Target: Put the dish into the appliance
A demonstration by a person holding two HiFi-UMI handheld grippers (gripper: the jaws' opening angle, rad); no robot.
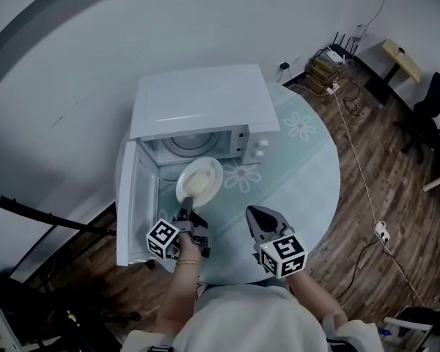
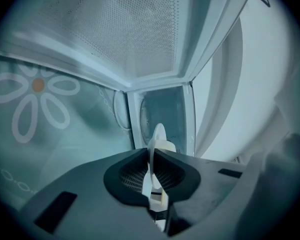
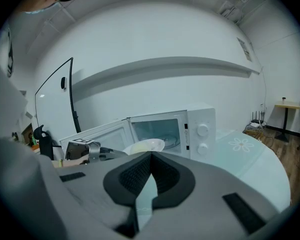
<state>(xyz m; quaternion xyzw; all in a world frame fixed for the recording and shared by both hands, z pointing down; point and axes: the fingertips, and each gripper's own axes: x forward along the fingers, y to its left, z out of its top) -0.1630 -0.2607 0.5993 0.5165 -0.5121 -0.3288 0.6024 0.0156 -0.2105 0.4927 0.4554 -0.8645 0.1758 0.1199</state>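
Observation:
A white dish point(image 1: 199, 180) with pale food on it hangs level just in front of the open white microwave point(image 1: 198, 101), over the table edge. My left gripper point(image 1: 185, 210) is shut on the dish's near rim. In the left gripper view the dish point(image 2: 158, 136) shows edge-on between the pads, with the microwave cavity point(image 2: 162, 111) straight ahead. My right gripper point(image 1: 258, 213) hovers to the right of the dish, shut and empty. From the right gripper point(image 3: 151, 155) view the dish point(image 3: 146, 145) sits before the cavity of the microwave point(image 3: 200, 129).
The microwave door point(image 1: 136, 196) stands swung open to the left, close beside the dish. The round glass table point(image 1: 301, 174) has flower prints. Cables, a power strip point(image 1: 381, 231) and a dark chair point(image 1: 433, 101) lie on the wooden floor to the right.

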